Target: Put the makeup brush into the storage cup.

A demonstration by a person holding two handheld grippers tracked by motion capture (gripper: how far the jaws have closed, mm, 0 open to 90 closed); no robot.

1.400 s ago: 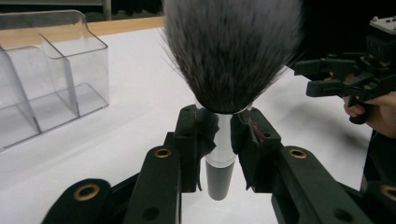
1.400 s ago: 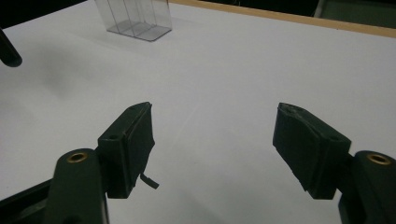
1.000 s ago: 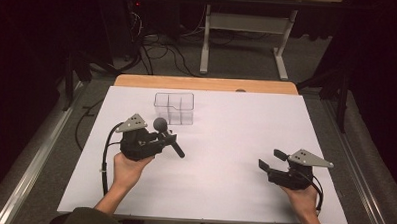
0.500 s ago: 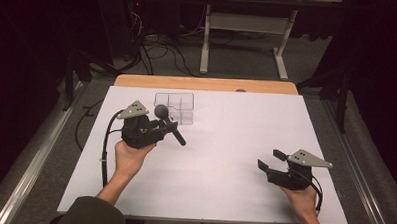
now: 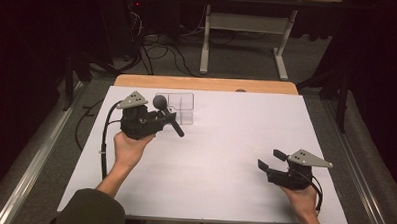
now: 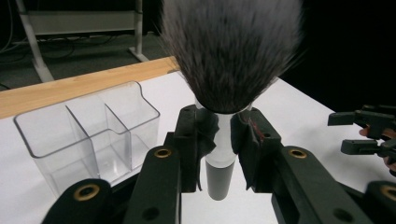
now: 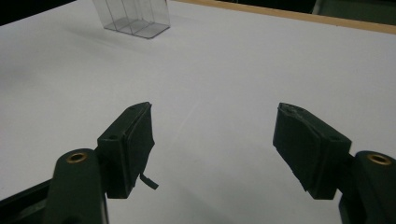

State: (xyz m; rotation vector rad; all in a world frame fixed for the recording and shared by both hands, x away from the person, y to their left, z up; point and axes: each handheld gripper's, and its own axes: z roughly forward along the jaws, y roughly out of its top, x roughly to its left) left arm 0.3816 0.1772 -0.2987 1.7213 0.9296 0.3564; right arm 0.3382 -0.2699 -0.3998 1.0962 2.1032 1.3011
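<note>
Two tools are at work on the white surface [image 5: 225, 158]. Our left tool [image 6: 218, 135] pinches the silver-and-black handle of a fluffy grey-bristled makeup brush [image 6: 231, 56], bristles up and handle down, so we judge it ready to drop upright into the clear plastic three-compartment organiser [image 6: 88, 133], which stands at the left of the left gripper view. In the high view the brush hangs upper left, just in front of that organiser. Our right tool [image 7: 215, 149] rests lower right in the high view, jaws spread and nothing between them, well apart from the brush, likely kept out of the way.
</note>
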